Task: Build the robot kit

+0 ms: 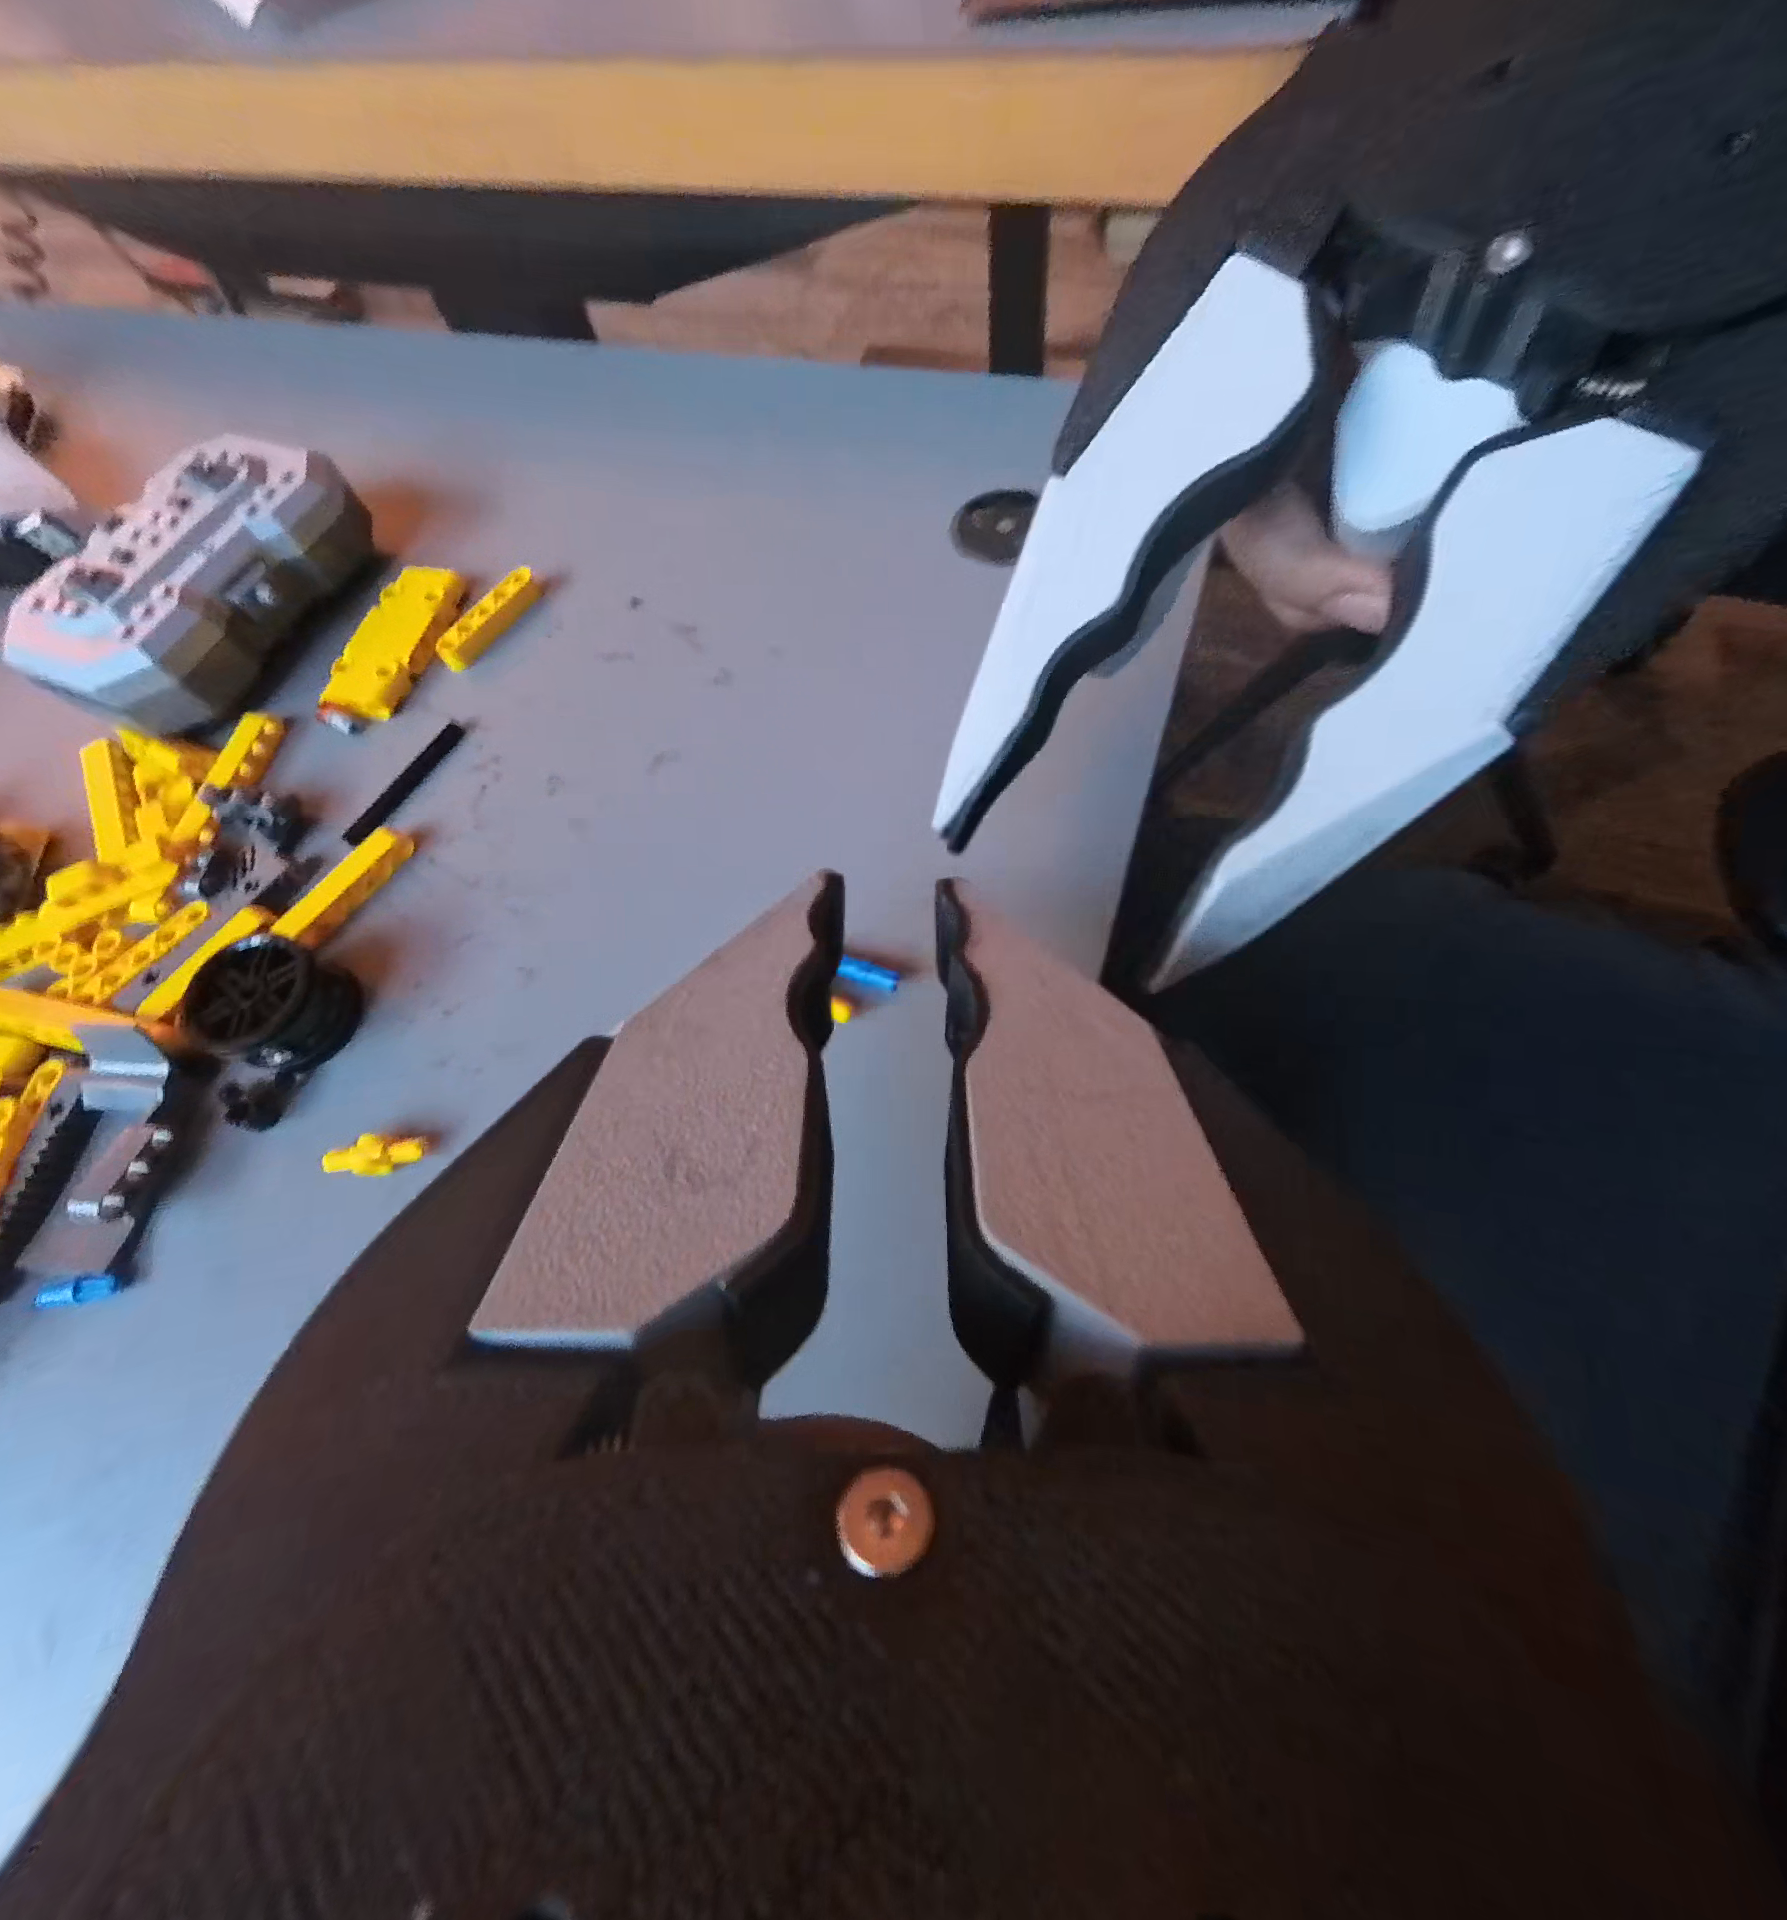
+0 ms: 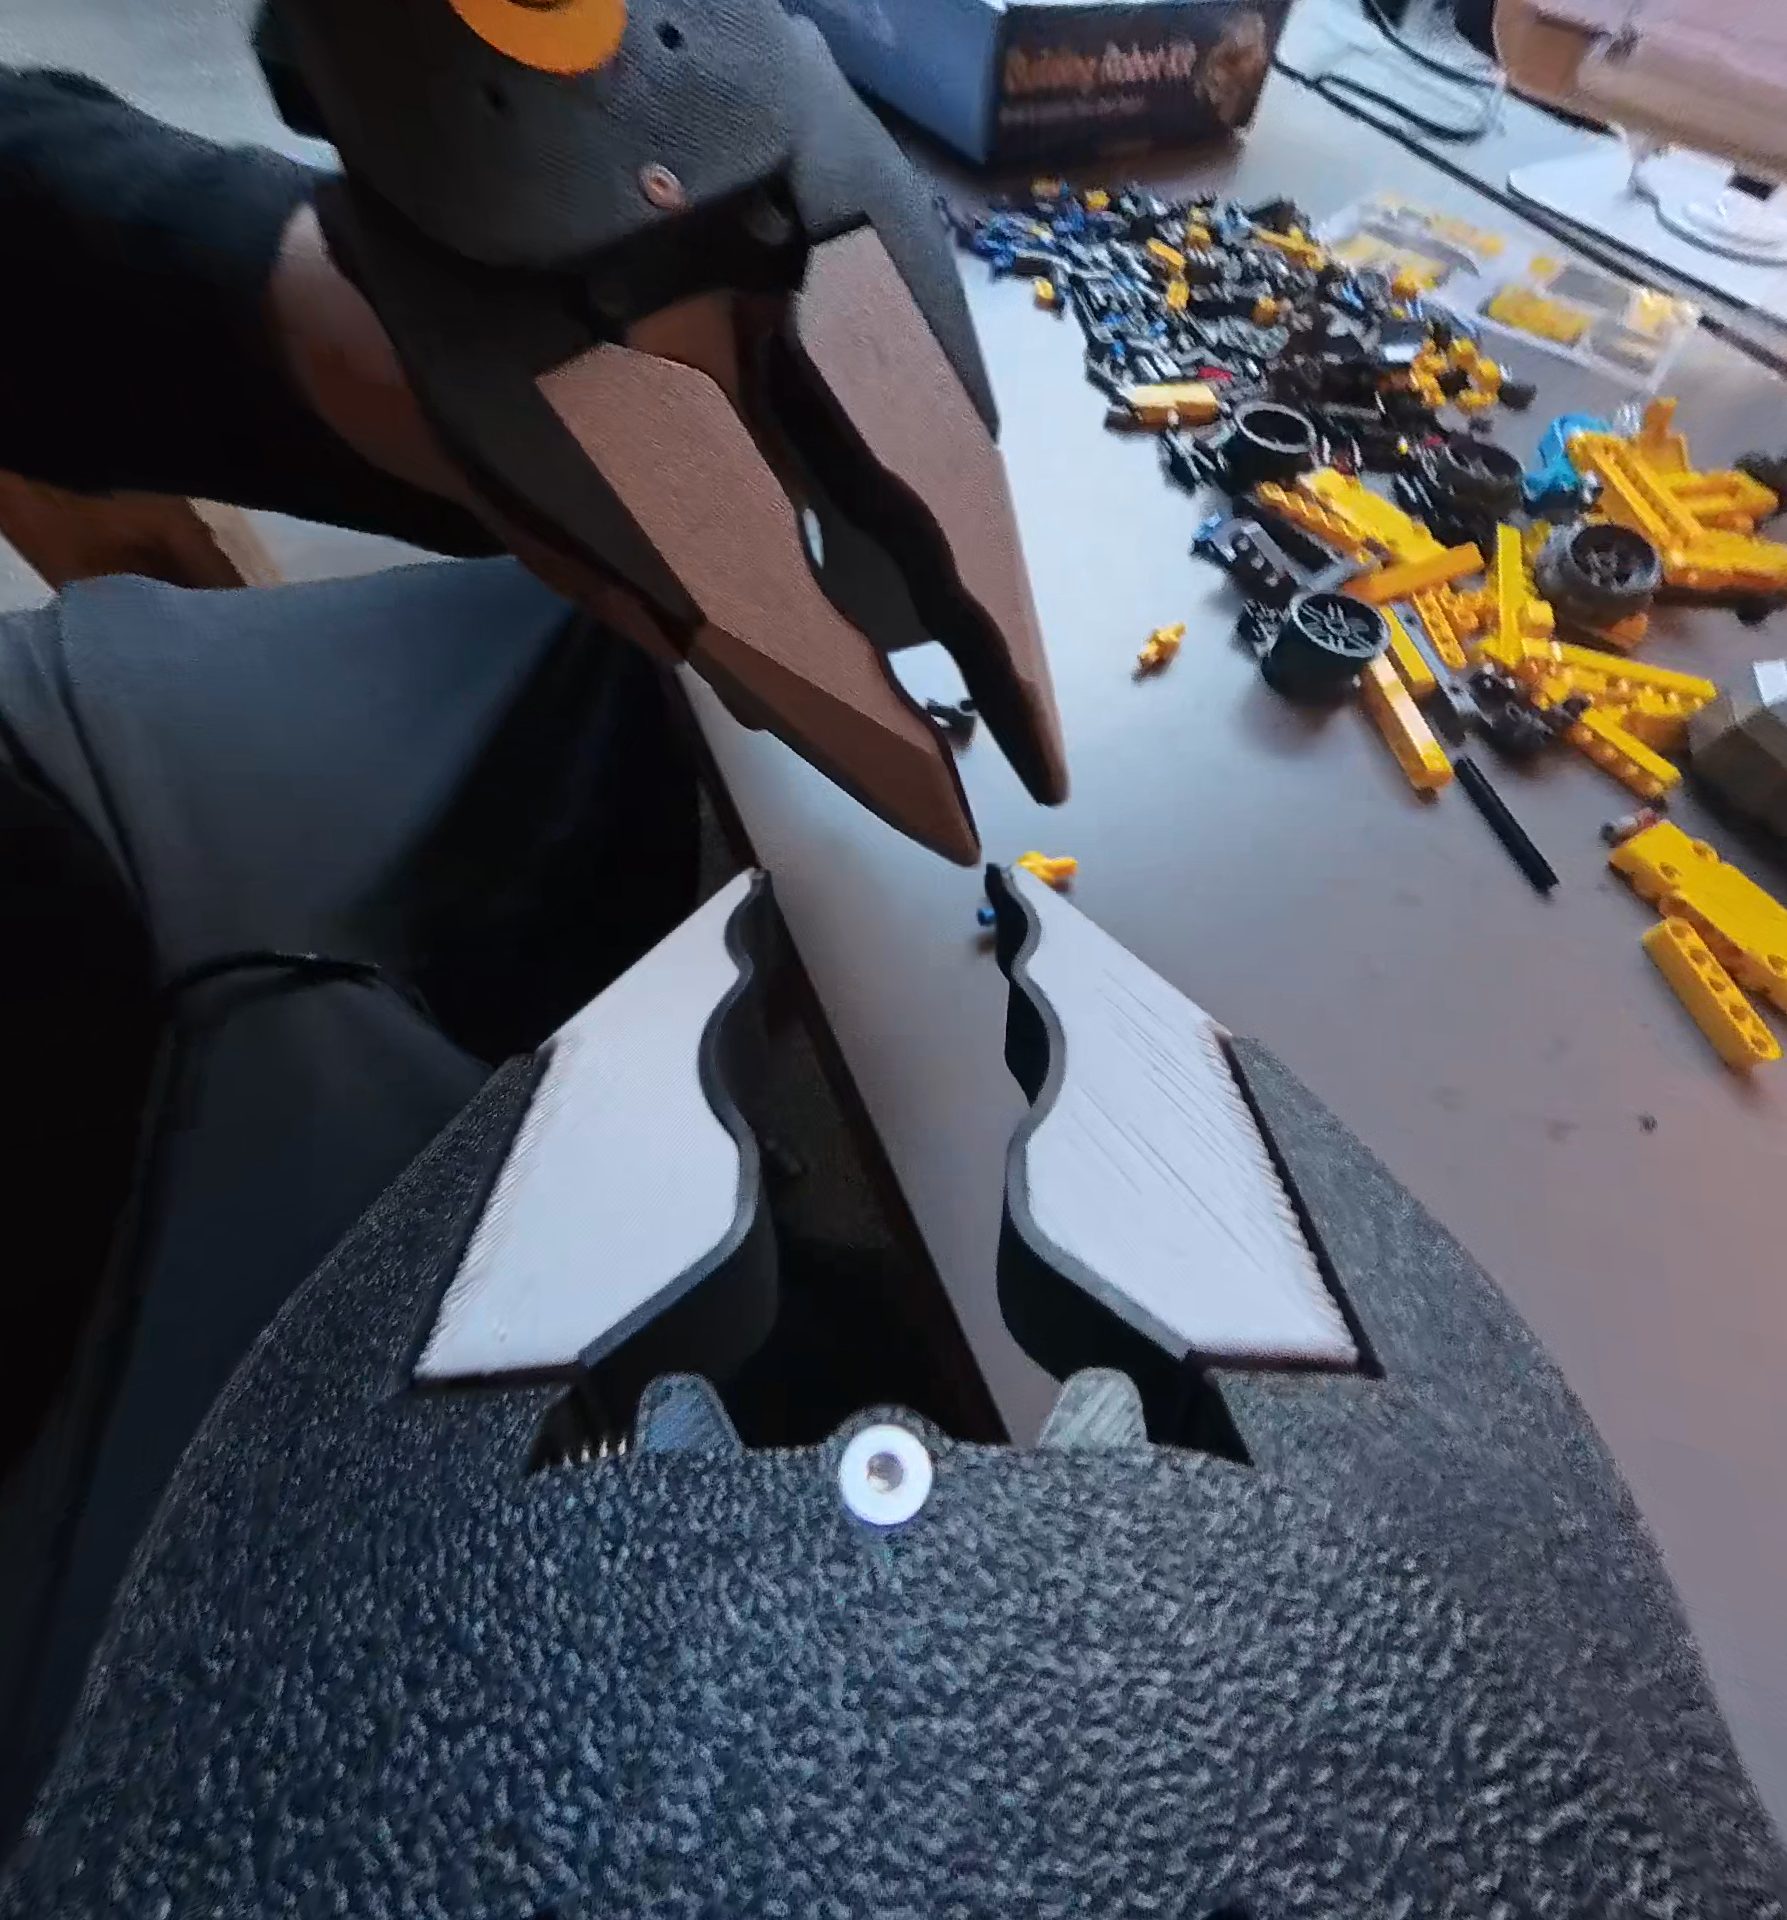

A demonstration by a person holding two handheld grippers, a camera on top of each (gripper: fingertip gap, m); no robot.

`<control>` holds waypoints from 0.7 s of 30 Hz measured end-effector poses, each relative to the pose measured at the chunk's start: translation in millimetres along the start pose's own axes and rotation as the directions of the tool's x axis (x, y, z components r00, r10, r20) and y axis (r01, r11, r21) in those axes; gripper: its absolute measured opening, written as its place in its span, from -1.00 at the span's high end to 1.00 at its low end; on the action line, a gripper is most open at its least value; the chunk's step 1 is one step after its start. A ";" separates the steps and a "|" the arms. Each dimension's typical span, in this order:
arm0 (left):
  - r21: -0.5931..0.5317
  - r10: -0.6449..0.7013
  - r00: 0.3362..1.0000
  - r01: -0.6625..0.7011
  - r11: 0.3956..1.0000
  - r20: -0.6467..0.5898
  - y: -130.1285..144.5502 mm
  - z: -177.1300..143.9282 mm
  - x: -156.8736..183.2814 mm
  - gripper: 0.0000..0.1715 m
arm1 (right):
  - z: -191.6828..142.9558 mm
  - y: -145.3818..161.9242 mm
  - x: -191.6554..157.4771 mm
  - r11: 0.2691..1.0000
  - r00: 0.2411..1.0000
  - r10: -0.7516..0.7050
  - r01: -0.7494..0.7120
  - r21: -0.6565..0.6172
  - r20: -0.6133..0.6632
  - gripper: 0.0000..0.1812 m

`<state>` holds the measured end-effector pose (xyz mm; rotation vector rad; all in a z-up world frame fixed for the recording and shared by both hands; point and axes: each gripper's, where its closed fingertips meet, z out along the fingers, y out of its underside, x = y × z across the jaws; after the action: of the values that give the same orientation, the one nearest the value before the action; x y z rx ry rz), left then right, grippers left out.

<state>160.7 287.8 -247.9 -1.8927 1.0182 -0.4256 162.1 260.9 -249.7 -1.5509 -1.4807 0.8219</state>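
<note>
Left wrist view: the left gripper (image 1: 884, 883) hangs low over the tabletop (image 1: 660, 499), fingers narrowly parted and empty, a blue pin (image 1: 866, 975) lying between them. The right gripper (image 1: 1055, 914), spread wide and holding nothing, straddles the tabletop edge just beyond the pin.

Right wrist view: the pin (image 2: 984, 914), probably the same one, peeks beside the right gripper's tip; the brick pile (image 2: 1491, 582) lies well beyond.

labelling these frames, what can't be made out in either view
- Blue pin, left wrist view: partly hidden by the left gripper; its open jaws hold nothing.
- Same pin, right wrist view: mostly behind the right gripper, also open.
- Yellow brick pile: cut off by the left edge.
- Far small parts: too blurred to identify.
</note>
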 end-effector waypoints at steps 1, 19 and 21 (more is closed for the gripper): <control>0.020 0.018 1.000 -0.018 1.000 -0.015 -3.1 -1.4 3.3 0.83 | -0.4 -2.7 -4.1 1.000 1.000 -0.012 0.012 0.009 0.009 0.54; 0.166 0.286 0.933 -0.253 0.953 -0.217 -13.3 -25.8 49.8 0.97 | -16.4 -18.1 -42.4 0.986 0.977 -0.155 0.142 0.092 0.148 0.68; 0.174 0.332 0.914 -0.297 0.939 -0.231 -12.5 -29.1 55.7 0.96 | -19.4 -18.2 -49.3 0.983 0.968 -0.172 0.155 0.103 0.184 0.67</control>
<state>181.4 230.3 -228.4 -1.5413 1.4067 -0.5439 166.2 209.2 -228.7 -1.2940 -1.6635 0.9475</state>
